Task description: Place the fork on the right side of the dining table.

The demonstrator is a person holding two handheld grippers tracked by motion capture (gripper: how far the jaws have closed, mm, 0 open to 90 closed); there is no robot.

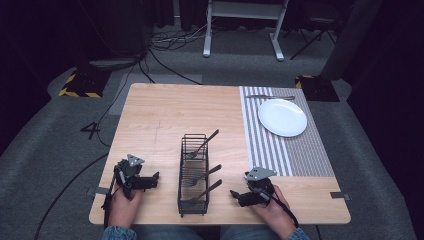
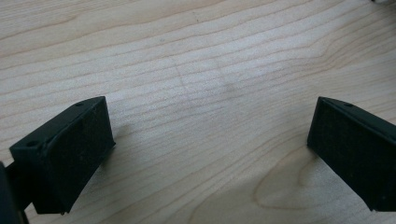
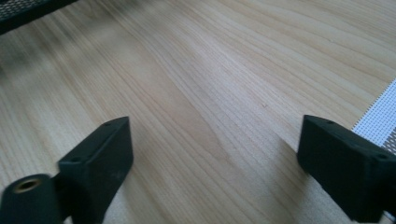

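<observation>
At the near edge of the wooden table (image 1: pixel 165 110), the left gripper (image 1: pixel 150 181) and right gripper (image 1: pixel 239 196) rest on either side of a black wire caddy (image 1: pixel 193 175), each held in a hand with its jaws spread wide and nothing between them. In both gripper views the jaws frame only bare wood grain; the right gripper view catches the caddy's base at about 11 o'clock and an edge of the striped placemat (image 3: pixel 380 116) at 3 o'clock. The caddy stands at the centre of the near half of the table and holds three forks: one at its far end (image 1: pixel 204 144), one in the middle (image 1: pixel 202 175) and one nearest the person (image 1: pixel 205 192), all with handles leaning toward 2 o'clock. From the caddy, the placemat (image 1: pixel 280 145) lies at 2 o'clock, bearing a white plate (image 1: pixel 282 117) with a piece of cutlery (image 1: pixel 270 96) just beyond it at 12 o'clock. Judged from this layout, the place setting is barely started: the forks are still in the caddy and none has been grasped. No brand, label or legible writing can be made out.
</observation>
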